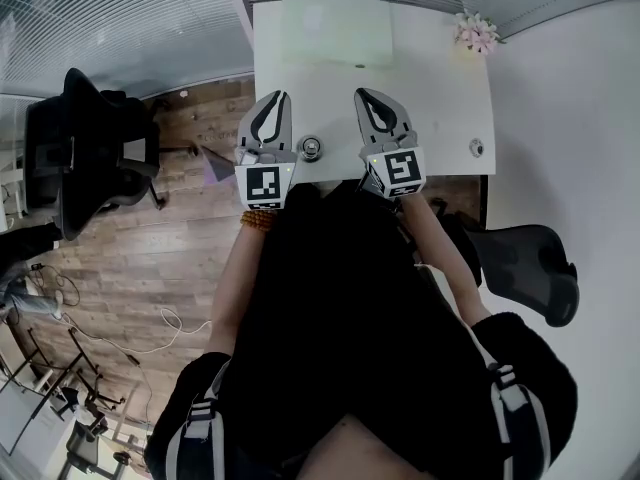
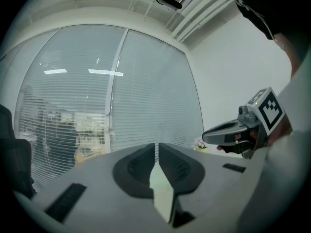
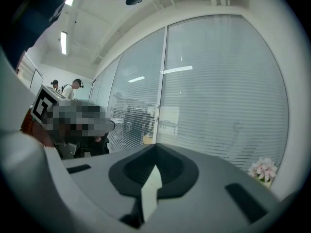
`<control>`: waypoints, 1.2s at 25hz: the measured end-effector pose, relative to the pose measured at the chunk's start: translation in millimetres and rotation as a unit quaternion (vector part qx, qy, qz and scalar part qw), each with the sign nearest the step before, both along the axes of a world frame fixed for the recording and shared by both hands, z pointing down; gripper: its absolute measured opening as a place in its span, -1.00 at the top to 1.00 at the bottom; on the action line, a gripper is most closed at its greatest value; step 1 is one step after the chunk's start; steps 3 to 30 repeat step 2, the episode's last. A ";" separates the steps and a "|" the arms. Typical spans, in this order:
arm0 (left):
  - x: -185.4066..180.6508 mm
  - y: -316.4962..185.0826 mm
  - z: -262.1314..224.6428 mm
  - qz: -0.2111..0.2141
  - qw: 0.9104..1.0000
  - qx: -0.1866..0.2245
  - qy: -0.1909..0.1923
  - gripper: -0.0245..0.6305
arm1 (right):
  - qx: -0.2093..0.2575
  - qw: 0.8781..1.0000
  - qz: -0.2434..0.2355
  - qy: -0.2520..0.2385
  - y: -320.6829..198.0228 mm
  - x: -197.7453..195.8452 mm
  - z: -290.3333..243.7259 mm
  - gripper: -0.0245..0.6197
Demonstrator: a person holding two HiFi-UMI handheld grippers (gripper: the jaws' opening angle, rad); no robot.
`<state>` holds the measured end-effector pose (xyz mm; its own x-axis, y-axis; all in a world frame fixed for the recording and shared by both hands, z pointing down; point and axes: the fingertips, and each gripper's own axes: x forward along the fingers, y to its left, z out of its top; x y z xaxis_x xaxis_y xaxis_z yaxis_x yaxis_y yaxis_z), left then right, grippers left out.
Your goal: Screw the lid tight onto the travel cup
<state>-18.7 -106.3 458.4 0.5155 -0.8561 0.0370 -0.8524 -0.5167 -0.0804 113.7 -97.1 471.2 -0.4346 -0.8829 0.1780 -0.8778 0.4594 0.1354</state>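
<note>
Head view: small round object (image 1: 311,147) sits centre frame on white table (image 1: 440,88), between both grippers.
Left gripper (image 1: 281,98): jaws all but closed, empty.
Right gripper (image 1: 362,95): jaws closed, empty.

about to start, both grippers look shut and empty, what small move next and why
Probably open the left gripper and ease it toward the small round object on the table: it and the right gripper are both shut and empty, flanking it.
</note>
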 end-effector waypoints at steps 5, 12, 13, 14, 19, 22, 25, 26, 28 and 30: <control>-2.6 1.5 4.4 -0.001 1.000 -0.006 -0.002 0.83 | -0.005 1.000 -0.003 -0.001 1.4 -0.3 2.5 0.92; -2.6 1.5 4.4 -0.001 1.000 -0.006 -0.002 0.83 | -0.005 1.000 -0.003 -0.001 1.4 -0.3 2.5 0.92; -2.6 1.5 4.4 -0.001 1.000 -0.006 -0.002 0.83 | -0.005 1.000 -0.003 -0.001 1.4 -0.3 2.5 0.92; -2.6 1.5 4.4 -0.001 1.000 -0.006 -0.002 0.83 | -0.005 1.000 -0.003 -0.001 1.4 -0.3 2.5 0.92; -2.6 1.5 4.4 -0.001 1.000 -0.006 -0.002 0.83 | -0.005 1.000 -0.003 -0.001 1.4 -0.3 2.5 0.92; -2.6 1.5 4.4 -0.001 1.000 -0.006 -0.002 0.83 | -0.005 1.000 -0.003 -0.001 1.4 -0.3 2.5 0.92; -2.6 1.5 4.4 -0.001 1.000 -0.006 -0.002 0.83 | -0.005 1.000 -0.003 -0.001 1.4 -0.3 2.5 0.92; -2.6 1.5 4.4 -0.001 1.000 -0.006 -0.002 0.83 | -0.005 1.000 -0.003 -0.001 1.4 -0.3 2.5 0.92; -2.6 1.5 4.4 -0.001 1.000 -0.006 -0.002 0.83 | -0.005 1.000 -0.003 -0.001 1.4 -0.3 2.5 0.92; -2.6 1.5 4.4 -0.001 1.000 -0.006 -0.002 0.83 | -0.005 1.000 -0.003 -0.001 1.4 -0.3 2.5 0.92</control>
